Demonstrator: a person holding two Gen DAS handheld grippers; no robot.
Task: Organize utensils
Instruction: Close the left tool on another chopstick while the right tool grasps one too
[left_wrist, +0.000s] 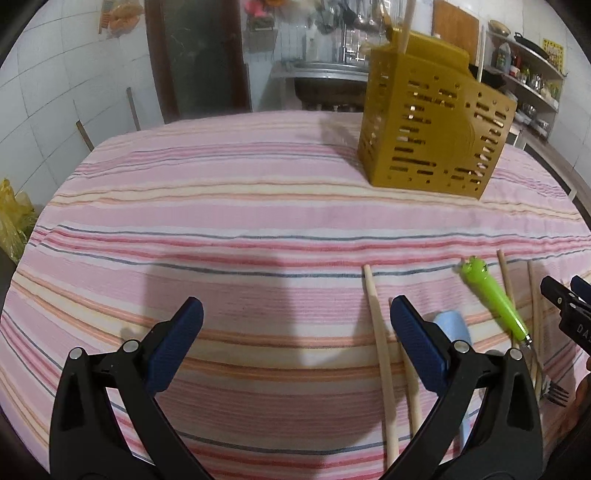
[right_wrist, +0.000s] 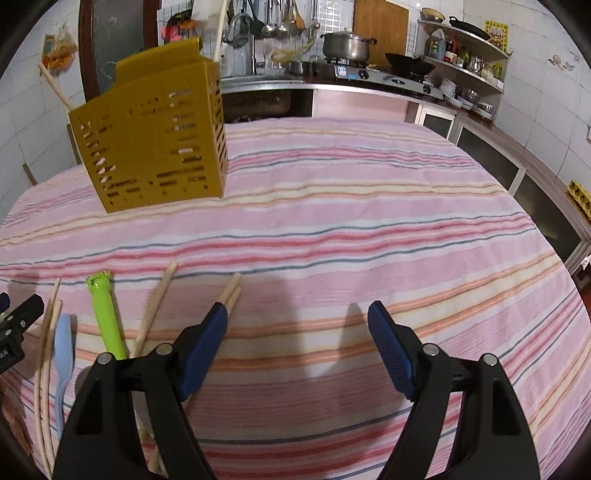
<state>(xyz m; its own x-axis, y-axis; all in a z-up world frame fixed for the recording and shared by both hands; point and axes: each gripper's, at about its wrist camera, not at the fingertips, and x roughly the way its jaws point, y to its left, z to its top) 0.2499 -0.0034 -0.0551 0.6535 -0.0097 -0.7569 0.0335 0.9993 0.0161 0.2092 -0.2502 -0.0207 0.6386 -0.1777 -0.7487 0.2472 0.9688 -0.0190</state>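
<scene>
A mustard-yellow slotted utensil holder (left_wrist: 436, 133) (right_wrist: 155, 140) stands on the striped tablecloth with a few chopsticks sticking out of its top. Loose utensils lie between the two grippers: wooden chopsticks (left_wrist: 380, 354) (right_wrist: 155, 306), a green-handled fork (left_wrist: 495, 299) (right_wrist: 105, 317) and a light blue spoon (left_wrist: 452, 323) (right_wrist: 63, 347). My left gripper (left_wrist: 295, 314) is open over bare cloth, left of the utensils. My right gripper (right_wrist: 297, 317) is open too, right of them, with nothing between its fingers. Its tip (left_wrist: 561, 295) shows at the left wrist view's right edge.
The pink striped tablecloth (right_wrist: 369, 221) covers the whole table. Behind it are a sink, a gas stove with a steel pot (right_wrist: 345, 46), hanging ladles and shelves with jars. A dark door (left_wrist: 199, 55) and a yellow bag (left_wrist: 13, 218) are at the left.
</scene>
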